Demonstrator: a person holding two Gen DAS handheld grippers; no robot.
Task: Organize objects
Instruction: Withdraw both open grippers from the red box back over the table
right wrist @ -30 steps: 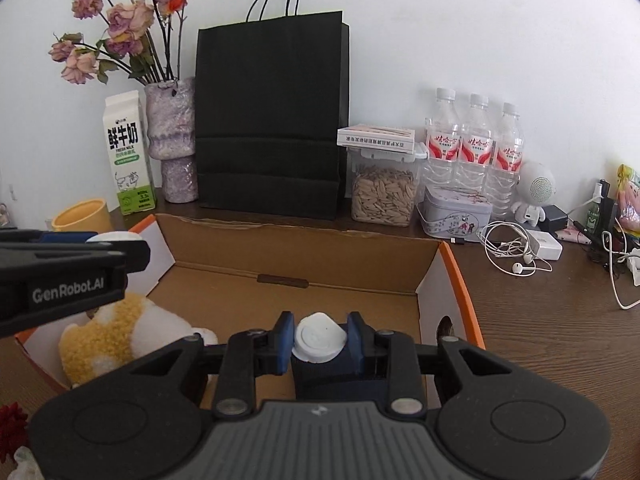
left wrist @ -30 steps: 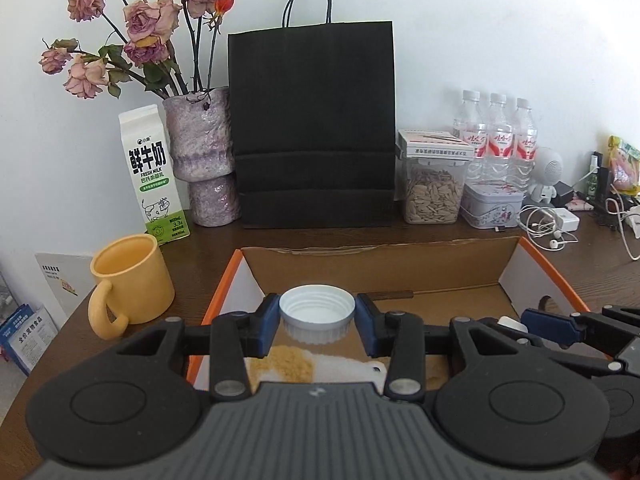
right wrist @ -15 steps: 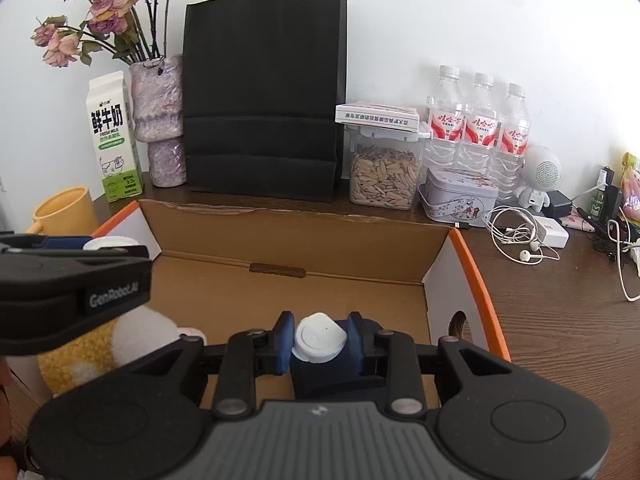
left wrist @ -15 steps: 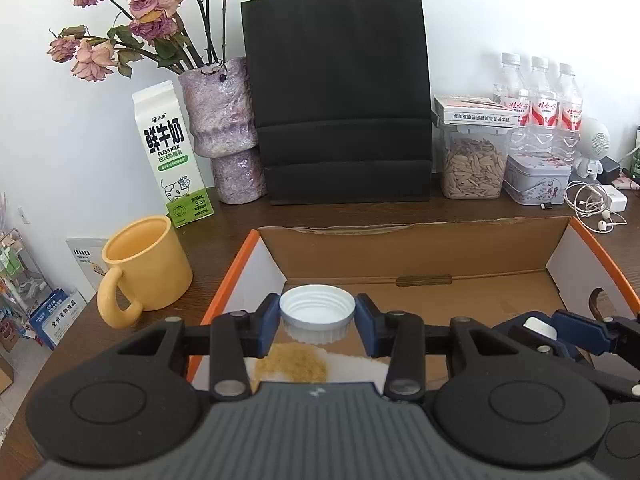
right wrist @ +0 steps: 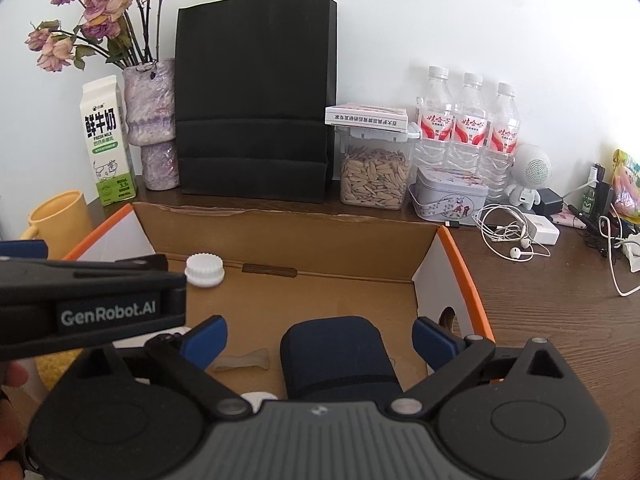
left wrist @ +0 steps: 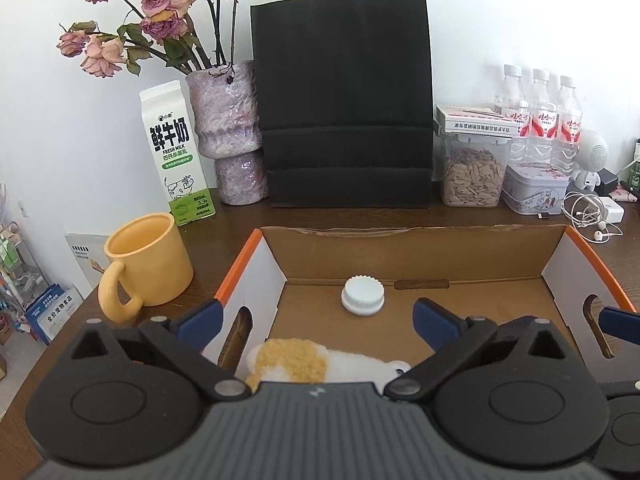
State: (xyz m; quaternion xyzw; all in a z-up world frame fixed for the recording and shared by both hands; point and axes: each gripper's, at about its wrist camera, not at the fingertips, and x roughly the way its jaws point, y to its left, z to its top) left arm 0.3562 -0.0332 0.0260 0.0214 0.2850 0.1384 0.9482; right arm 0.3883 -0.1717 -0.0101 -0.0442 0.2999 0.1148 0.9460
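Note:
An open cardboard box (left wrist: 416, 248) with orange edges lies on the dark wooden table. A white ribbed-lid jar (left wrist: 363, 295) rests on the box floor near the back wall, free of my left gripper (left wrist: 318, 320), whose jaws are opening wide. A yellow and white plush toy (left wrist: 296, 362) lies just under it. In the right wrist view my right gripper (right wrist: 320, 338) is also opening, and a dark blue pouch (right wrist: 338, 356) lies on the box floor between its jaws, untouched by the pads. The same jar (right wrist: 204, 270) shows beyond the left gripper's finger (right wrist: 100, 280).
Left of the box stand a yellow mug (left wrist: 148, 260) and a milk carton (left wrist: 176, 152). Behind it are a vase of dried roses (left wrist: 228, 132), a black paper bag (left wrist: 344, 100), a seed container (left wrist: 474, 172), three water bottles (right wrist: 468, 120), a tin (right wrist: 450, 196) and earphone cables (right wrist: 508, 232).
Both grippers have gone from shut to wide open. The white jar has left the left jaws and now sits on the box floor. The dark blue pouch has dropped from the right jaws.

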